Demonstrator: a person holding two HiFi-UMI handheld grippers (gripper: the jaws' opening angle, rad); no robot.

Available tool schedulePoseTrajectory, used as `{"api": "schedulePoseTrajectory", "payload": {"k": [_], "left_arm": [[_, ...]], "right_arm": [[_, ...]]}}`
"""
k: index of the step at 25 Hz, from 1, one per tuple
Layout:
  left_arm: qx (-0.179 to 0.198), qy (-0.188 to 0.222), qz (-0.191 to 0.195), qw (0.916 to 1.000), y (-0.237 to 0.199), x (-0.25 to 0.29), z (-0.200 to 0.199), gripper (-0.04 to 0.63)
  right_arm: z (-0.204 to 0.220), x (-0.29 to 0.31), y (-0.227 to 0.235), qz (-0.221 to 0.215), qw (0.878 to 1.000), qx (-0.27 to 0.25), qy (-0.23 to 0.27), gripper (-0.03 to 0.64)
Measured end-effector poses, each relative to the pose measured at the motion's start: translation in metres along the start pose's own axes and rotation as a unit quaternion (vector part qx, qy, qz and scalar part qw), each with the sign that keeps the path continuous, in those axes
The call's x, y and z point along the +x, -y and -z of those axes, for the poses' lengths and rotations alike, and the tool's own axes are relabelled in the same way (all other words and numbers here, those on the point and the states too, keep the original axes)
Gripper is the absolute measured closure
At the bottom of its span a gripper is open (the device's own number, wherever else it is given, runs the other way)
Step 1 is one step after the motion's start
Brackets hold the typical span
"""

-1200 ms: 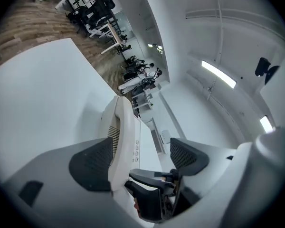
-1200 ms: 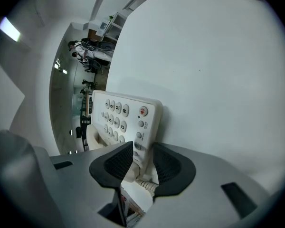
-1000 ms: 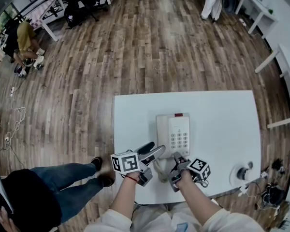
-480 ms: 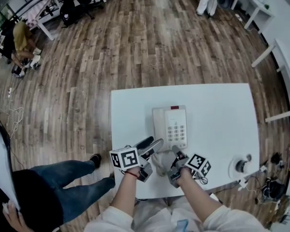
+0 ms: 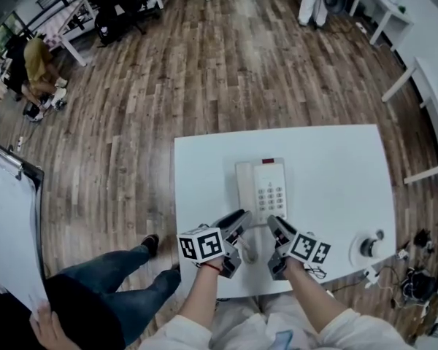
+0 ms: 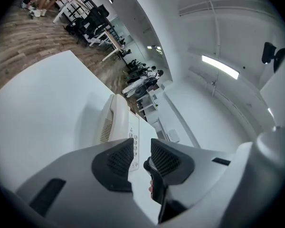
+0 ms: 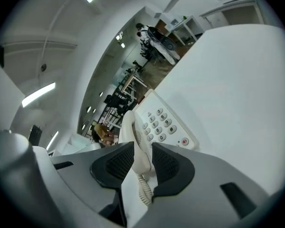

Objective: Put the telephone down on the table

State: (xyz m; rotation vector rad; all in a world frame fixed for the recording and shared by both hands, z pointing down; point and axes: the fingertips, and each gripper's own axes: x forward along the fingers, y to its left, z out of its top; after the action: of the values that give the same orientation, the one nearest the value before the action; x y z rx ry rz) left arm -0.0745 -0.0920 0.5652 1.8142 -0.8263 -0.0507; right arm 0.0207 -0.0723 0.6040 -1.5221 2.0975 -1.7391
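White bench (image 5: 336, 173) over a floor (image 5: 204, 71) of brown wood planks carries the scene. The left tool (image 5: 240, 219) hangs low over the bench's near edge. Its dark pads have just been closing and now stand a narrow gap apart, released, with nothing between them. The left gripper view shows only the other tool's dark tip and the telephone beyond that gap. The right tool (image 5: 273, 224) hovers just beside it, pointing the same way, with its tips just short of the telephone's near edge. Its jaws have also just been closing, yet they stand apart and grasp nothing. In the right gripper view the handset's (image 7: 134, 134) near end and the coiled cord (image 7: 145, 191) show in line with the gap, and no pad presses on either.

Just past both tools the cream telephone (image 5: 269, 188) sits flat on the bench, near its middle, keypad up. The handset lies in its cradle along the base's left side. The cord loops on the bench between the two tools.

Well off to the right, near the bench's front corner, sits a small round white object (image 5: 369, 248). Left of the bench a person in jeans (image 5: 109, 290) holds a clipboard (image 5: 7, 224).
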Motion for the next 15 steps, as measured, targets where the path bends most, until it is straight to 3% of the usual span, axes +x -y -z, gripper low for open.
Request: {"api": "schedulePoseTrajectory", "payload": {"k": [2, 5, 10, 15], "left_arm": [[0.003, -0.006, -0.011, 0.9999, -0.001, -0.002, 0.004, 0.495], [0.006, -0.012, -0.022, 0.9997, -0.003, -0.001, 0.007, 0.571], [0.017, -0.016, -0.029, 0.9993, -0.004, -0.004, 0.009, 0.591], [0.047, -0.028, -0.049, 0.9973, 0.004, -0.007, 0.015, 0.594]], "right_arm": [[-0.002, -0.004, -0.002, 0.002, 0.999, -0.036, -0.002, 0.479], [-0.006, -0.005, -0.007, 0.0, 0.998, -0.067, 0.001, 0.479], [-0.004, -0.005, -0.018, -0.006, 0.992, -0.127, 0.002, 0.502], [0.001, -0.012, -0.042, -0.034, 0.975, -0.218, -0.01, 0.563]]}}
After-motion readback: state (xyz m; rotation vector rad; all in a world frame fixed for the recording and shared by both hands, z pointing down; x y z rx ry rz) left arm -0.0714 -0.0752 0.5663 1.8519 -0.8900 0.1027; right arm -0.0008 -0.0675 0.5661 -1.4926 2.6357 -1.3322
